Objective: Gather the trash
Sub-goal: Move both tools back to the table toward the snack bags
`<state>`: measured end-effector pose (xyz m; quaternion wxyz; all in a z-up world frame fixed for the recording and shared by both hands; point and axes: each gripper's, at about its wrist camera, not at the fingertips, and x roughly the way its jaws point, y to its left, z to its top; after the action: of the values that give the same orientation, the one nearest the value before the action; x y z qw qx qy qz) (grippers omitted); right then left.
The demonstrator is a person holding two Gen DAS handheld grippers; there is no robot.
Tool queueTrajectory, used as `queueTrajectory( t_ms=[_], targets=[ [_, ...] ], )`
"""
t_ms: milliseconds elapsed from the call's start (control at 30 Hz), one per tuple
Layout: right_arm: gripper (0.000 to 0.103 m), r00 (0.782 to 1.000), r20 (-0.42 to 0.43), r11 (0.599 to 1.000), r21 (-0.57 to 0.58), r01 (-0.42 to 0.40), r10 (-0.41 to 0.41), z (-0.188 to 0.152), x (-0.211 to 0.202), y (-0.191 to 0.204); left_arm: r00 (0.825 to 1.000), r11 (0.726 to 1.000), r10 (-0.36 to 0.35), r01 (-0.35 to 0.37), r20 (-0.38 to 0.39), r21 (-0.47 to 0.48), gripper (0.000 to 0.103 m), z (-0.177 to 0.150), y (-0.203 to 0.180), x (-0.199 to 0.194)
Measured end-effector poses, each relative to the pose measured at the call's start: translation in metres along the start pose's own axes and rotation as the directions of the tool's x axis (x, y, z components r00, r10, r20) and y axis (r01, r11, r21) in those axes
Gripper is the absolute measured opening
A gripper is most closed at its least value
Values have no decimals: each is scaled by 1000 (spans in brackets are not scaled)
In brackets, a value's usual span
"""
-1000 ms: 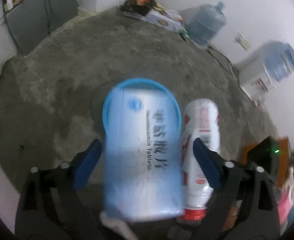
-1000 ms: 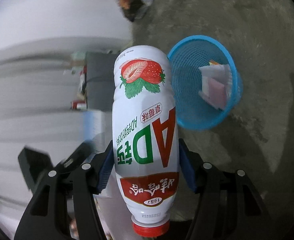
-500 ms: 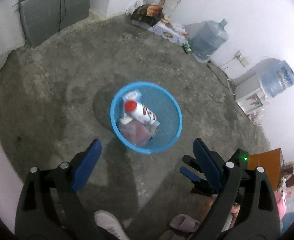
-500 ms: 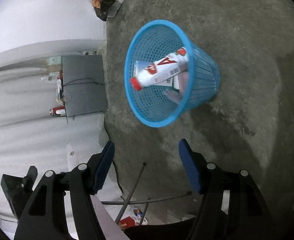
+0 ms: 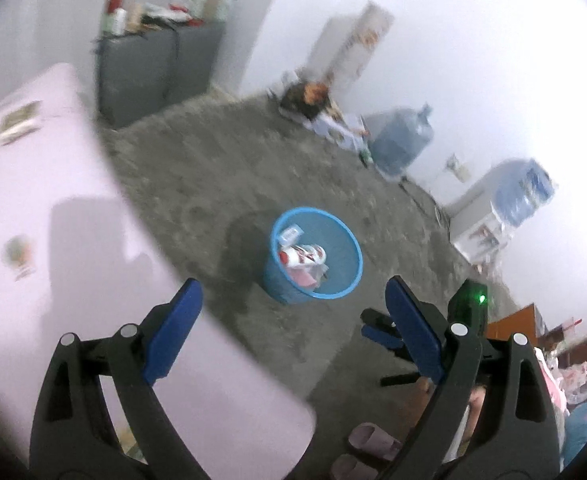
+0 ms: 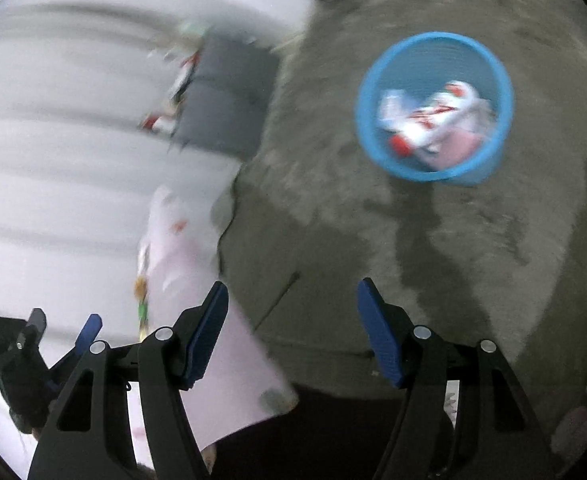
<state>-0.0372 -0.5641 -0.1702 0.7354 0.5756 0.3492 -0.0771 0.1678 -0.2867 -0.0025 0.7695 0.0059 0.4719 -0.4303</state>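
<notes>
A blue mesh waste basket (image 5: pixel 341 286) stands on the grey concrete floor; it also shows in the right wrist view (image 6: pixel 377 136). Inside lie a white bottle with a red cap (image 5: pixel 305 255) (image 6: pixel 429 120), a white and blue box (image 5: pixel 290 234) and a pink packet (image 6: pixel 459 151). My left gripper (image 5: pixel 291 312) is open and empty, well back from the basket. My right gripper (image 6: pixel 292 312) is open and empty, also back from it. Small scraps (image 5: pixel 17 254) lie on the pink table (image 5: pixel 33 184).
The pink table (image 6: pixel 181 264) fills the left side. A grey cabinet (image 5: pixel 149 68) stands at the back wall. Water jugs (image 5: pixel 403 142), a white box (image 5: pixel 479 216) and a pile of packaging (image 5: pixel 313 100) line the far wall. Slippers (image 5: pixel 373 444) are below.
A second ago each gripper held an item over the basket: the left a box, the right the bottle. Both were let go into the basket. Both grippers have since drawn back toward the table.
</notes>
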Motion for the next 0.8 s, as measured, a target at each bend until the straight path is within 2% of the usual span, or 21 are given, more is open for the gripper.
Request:
queueTrajectory(
  t_ms=[133, 233, 267, 400, 433, 467, 567, 600, 633, 700, 800],
  targets=[
    [71, 997, -57, 987, -148, -68, 60, -18, -5, 57, 992, 997, 54, -48, 118, -54, 88, -34, 42, -83],
    [74, 992, -83, 964, -239, -113, 96, -34, -11, 89, 961, 984, 157, -134, 226, -113, 88, -65, 74, -146],
    [75, 990, -96, 954, -269, -130, 108, -41, -12, 100, 940, 973, 211, -175, 268, -150, 88, -81, 87, -174],
    [75, 976, -164, 930, -313, -191, 145, -61, -6, 132, 875, 925, 338, -242, 346, -292, 88, -125, 126, -248],
    [75, 973, -176, 926, -322, -198, 147, -66, -4, 137, 852, 906, 376, -255, 365, -337, 88, -140, 137, -266],
    [75, 970, -197, 918, -340, -206, 144, -74, 1, 146, 835, 893, 400, -263, 377, -365, 88, -150, 143, -278],
    [75, 957, -256, 905, -362, -225, 135, -92, 15, 165, 770, 826, 507, -305, 387, -475, 88, -191, 169, -316],
    [75, 953, -273, 902, -366, -231, 133, -97, 20, 171, 759, 810, 526, -309, 385, -497, 88, -200, 176, -322],
    [75, 948, -291, 898, -370, -236, 129, -103, 25, 177, 752, 797, 539, -311, 379, -518, 88, -211, 184, -328],
    [75, 938, -328, 891, -384, -240, 111, -118, 37, 189, 750, 766, 562, -312, 349, -563, 88, -230, 200, -336],
    [75, 923, -375, 876, -414, -249, 86, -141, 55, 207, 772, 735, 558, -287, 306, -615, 88, -256, 219, -338]
  ],
)
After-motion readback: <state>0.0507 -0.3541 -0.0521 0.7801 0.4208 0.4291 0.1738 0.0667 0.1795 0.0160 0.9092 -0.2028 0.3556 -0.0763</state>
